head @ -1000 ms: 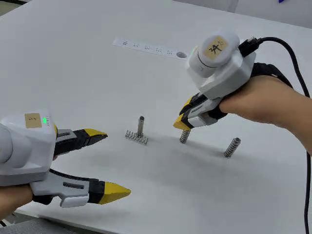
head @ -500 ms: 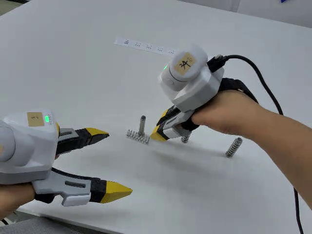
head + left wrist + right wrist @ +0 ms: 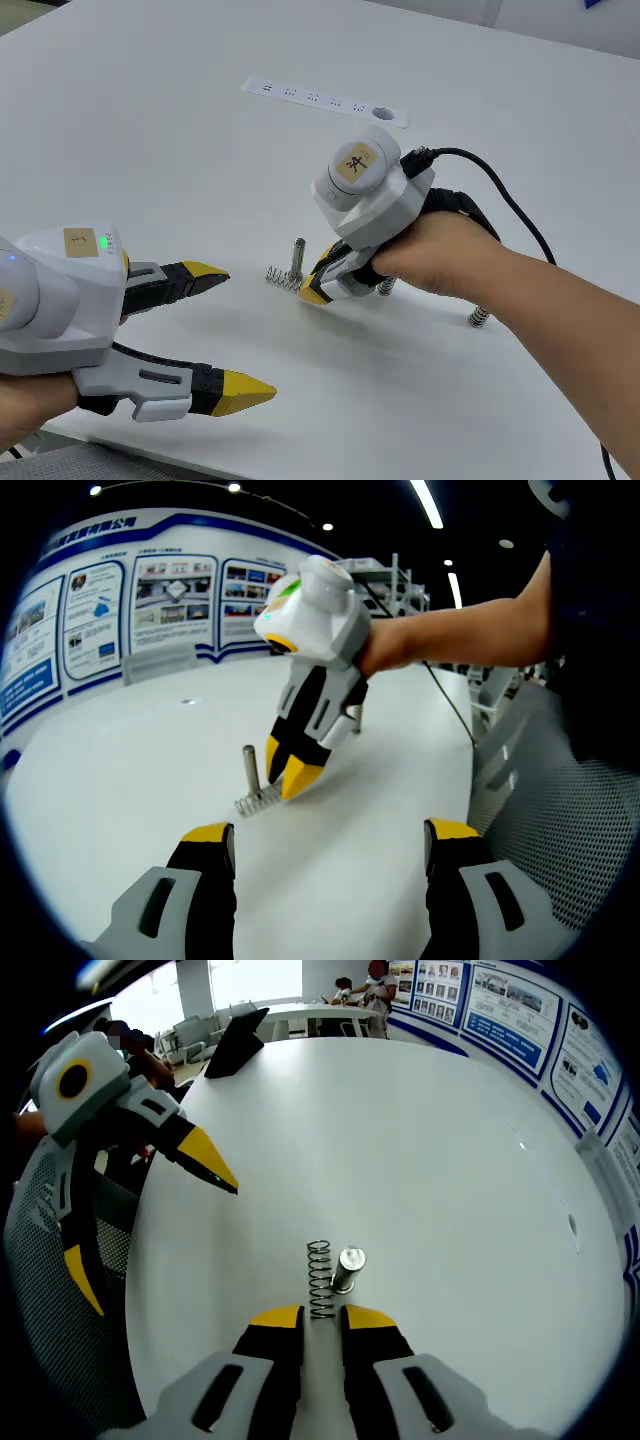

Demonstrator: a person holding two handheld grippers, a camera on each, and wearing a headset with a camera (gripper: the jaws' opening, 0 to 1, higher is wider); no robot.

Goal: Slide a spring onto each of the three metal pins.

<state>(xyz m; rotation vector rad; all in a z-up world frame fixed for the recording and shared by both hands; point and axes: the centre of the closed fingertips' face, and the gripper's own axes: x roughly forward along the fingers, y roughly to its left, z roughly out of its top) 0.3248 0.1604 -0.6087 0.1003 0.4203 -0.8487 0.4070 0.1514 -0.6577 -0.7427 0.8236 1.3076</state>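
- The right hand-held gripper [image 3: 311, 293] is low over the white worktop [image 3: 150, 150]. Its yellow-tipped jaws are narrow, with only a slim gap between them.
- In the right gripper view, the loose spring [image 3: 320, 1278] lies flat at 12 o'clock of that gap. Its near end is at the jaw tips; I cannot tell whether they touch it.
- The bare pin [image 3: 298, 256] stands upright. The spring is just beside its foot, at 9 o'clock in the head view.
- The left hand-held gripper [image 3: 236, 332] hovers at 8 o'clock of the pin, well apart, with its jaws spread wide and nothing between them.
- A second spring [image 3: 386, 287] peeks out at 3 o'clock of the right hand-held gripper, and a third spring [image 3: 479, 317] sits further along, by the forearm.
- A white power strip [image 3: 320, 98] lies at 12 o'clock, far back.
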